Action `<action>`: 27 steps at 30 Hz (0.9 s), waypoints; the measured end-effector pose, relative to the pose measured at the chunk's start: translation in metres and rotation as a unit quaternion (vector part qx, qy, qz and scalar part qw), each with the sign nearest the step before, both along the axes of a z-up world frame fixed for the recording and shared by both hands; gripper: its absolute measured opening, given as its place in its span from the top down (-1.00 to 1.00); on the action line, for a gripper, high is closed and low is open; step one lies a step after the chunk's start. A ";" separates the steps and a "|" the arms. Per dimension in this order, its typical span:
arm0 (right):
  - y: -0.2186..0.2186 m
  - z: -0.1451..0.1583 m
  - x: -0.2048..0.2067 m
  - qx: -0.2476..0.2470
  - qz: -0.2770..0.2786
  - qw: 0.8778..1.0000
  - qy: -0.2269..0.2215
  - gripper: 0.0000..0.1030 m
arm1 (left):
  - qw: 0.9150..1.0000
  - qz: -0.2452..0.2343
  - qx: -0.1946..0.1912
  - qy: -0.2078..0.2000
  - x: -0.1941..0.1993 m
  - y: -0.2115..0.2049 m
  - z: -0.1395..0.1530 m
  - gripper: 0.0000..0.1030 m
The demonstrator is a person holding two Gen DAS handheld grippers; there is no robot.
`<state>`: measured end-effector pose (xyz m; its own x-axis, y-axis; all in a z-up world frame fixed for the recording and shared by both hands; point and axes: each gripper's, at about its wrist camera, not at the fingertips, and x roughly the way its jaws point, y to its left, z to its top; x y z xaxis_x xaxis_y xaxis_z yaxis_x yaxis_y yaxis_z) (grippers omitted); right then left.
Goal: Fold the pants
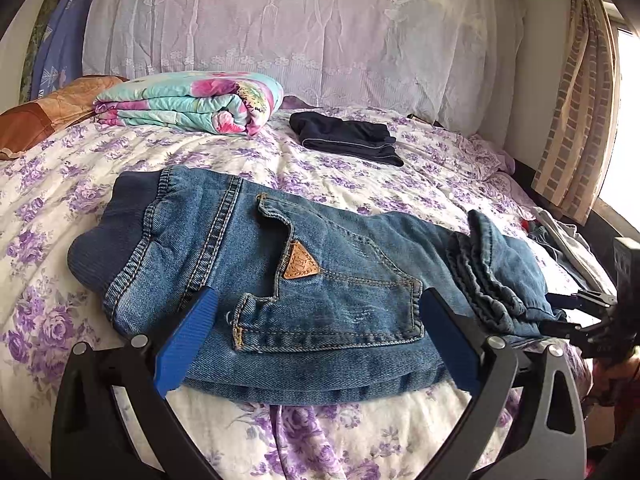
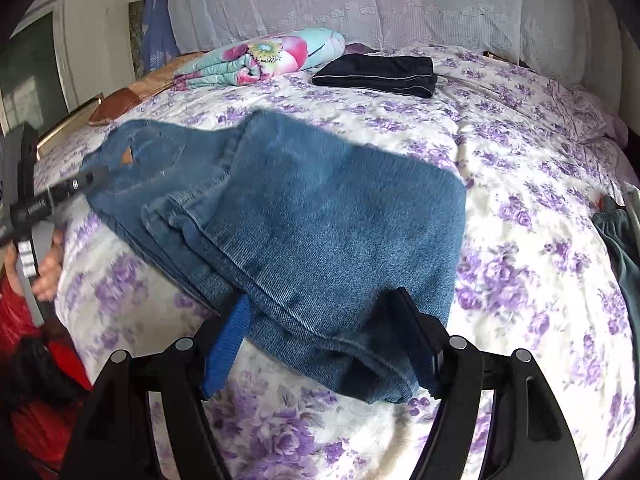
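The folded blue denim pants (image 2: 304, 216) are judged thick, soft and fairly heavy; the stacked fold edge is best gripped. Both the left tool (image 1: 316, 332) and right tool (image 2: 332, 344) stand apart, clamping nothing.

Your left hand-held gripper (image 1: 320, 332) shows two black, triangular cut-out arms, each carrying silver round screws and tipped with ribbed blue pads (image 1: 188, 340). Your right hand-held gripper (image 2: 328, 344) has the same build: black arms, silver screws, one blue pad (image 2: 228, 348) facing the lens. At the left edge of the right wrist view, your hand (image 2: 46, 276) appears beside a red sleeve (image 2: 36, 360).
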<state>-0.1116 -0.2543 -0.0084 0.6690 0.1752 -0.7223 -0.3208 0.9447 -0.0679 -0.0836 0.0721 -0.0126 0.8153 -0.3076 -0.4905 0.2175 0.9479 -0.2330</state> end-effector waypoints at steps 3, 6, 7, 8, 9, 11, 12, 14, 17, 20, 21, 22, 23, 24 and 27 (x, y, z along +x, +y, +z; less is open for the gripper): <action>0.003 0.023 -0.004 0.028 0.003 1.000 -0.014 -0.47 | 1.000 0.004 0.006 0.010 0.001 0.000 0.001 -0.90; 0.015 0.048 -0.009 0.057 0.026 0.996 -0.057 -0.47 | 1.000 0.016 0.011 0.022 -0.007 0.003 0.009 -0.90; 0.021 0.052 -0.006 0.055 0.030 0.996 -0.070 -0.47 | 1.000 0.016 0.000 0.026 -0.012 0.007 0.013 -0.90; 0.028 0.051 0.001 0.047 0.029 0.996 -0.074 -0.51 | 0.999 0.012 -0.017 0.030 -0.017 0.012 0.016 -0.90; 0.033 0.046 0.012 0.033 0.021 0.997 -0.069 -0.55 | 0.998 0.006 -0.044 0.036 -0.022 0.021 0.020 -0.90; 0.046 0.015 0.042 -0.010 0.009 1.000 -0.010 -0.60 | 0.994 0.008 -0.098 0.054 -0.029 0.041 0.022 -0.90; 0.053 -0.002 0.051 -0.032 0.014 0.999 0.014 -0.75 | 0.990 0.017 -0.123 0.069 -0.030 0.052 0.019 -0.90; 0.054 -0.002 0.050 -0.027 0.018 0.999 0.008 -0.81 | 0.976 0.024 -0.181 0.117 -0.025 0.075 0.006 -0.90; 0.038 0.011 0.043 0.033 0.034 0.999 0.007 -0.83 | 0.952 0.018 -0.269 0.147 -0.017 0.102 -0.012 -0.90; 0.019 0.027 0.034 0.048 0.006 0.998 -0.029 -0.83 | 0.941 0.029 -0.294 0.163 -0.001 0.107 -0.010 -0.90; 0.011 0.034 0.031 0.047 -0.006 0.998 -0.048 -0.83 | 0.941 0.038 -0.290 0.171 0.006 0.106 -0.011 -0.90; 0.004 0.040 0.030 0.045 -0.017 0.997 -0.064 -0.83 | 0.944 0.043 -0.280 0.172 0.015 0.103 -0.009 -0.90; -0.003 0.045 0.029 0.044 -0.030 0.996 -0.077 -0.83 | 0.945 0.042 -0.271 0.177 0.023 0.099 -0.009 -0.90; -0.009 0.049 0.029 0.045 -0.041 0.995 -0.084 -0.83 | 0.945 0.041 -0.265 0.185 0.031 0.096 -0.011 -0.90; -0.028 0.050 0.034 0.067 -0.065 0.992 -0.084 -0.83 | 0.945 0.056 -0.267 0.181 0.037 0.095 -0.013 -0.91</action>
